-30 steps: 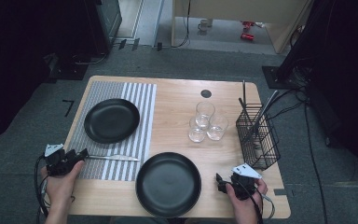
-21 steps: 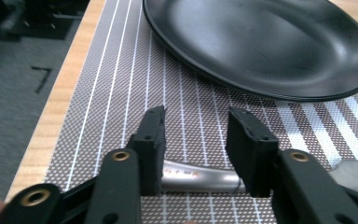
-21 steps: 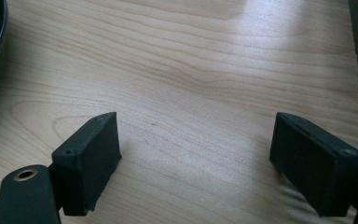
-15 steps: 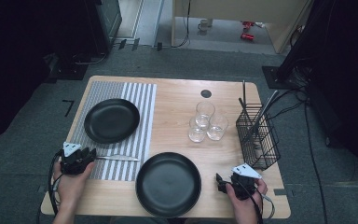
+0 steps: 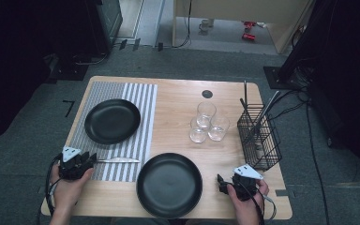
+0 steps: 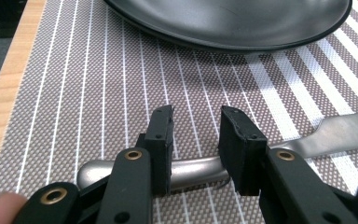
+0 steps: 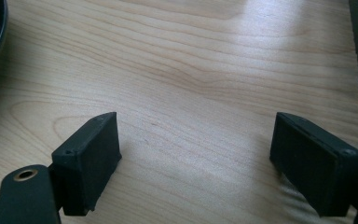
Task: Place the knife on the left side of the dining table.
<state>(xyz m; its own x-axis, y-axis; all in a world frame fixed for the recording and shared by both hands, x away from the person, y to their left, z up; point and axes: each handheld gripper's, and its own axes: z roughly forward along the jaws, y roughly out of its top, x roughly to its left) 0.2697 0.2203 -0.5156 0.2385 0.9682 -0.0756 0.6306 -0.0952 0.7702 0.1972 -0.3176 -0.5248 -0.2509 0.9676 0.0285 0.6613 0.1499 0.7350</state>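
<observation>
Left gripper: the black two-jaw left gripper (image 5: 90, 160) sits at the lower left of the high view, held in the person's left hand (image 5: 68, 187), over the near edge of the striped mat.
Left jaws: they have just been closing and now stand narrow on either side of the knife's handle in the left gripper view (image 6: 195, 144); a gap shows between the pads, and whether they press the handle I cannot tell.
Knife: the silver metal table knife (image 5: 118, 160) lies flat on the grey-and-white striped placemat (image 5: 140, 101), lower left of the high view, its handle under the left jaws and its blade (image 6: 345, 130) running off to the right of the left gripper view.
Far plate: a round black plate (image 5: 112, 120) rests on the mat, just beyond the knife.
Near plate: a second round black plate (image 5: 169, 184) sits on the bare light wooden table (image 5: 178, 101), bottom centre.
Right gripper: the black two-jaw right gripper (image 5: 221, 183), in the right hand (image 5: 246, 206), rests at the lower right, beside the near plate.
Right jaws: wide apart over bare wood (image 7: 196, 154), nothing between them.
Glasses: three clear drinking glasses (image 5: 206, 123) cluster right of centre.
Basket: a black wire cutlery basket (image 5: 260, 136) stands at the right edge, utensils upright in it.
</observation>
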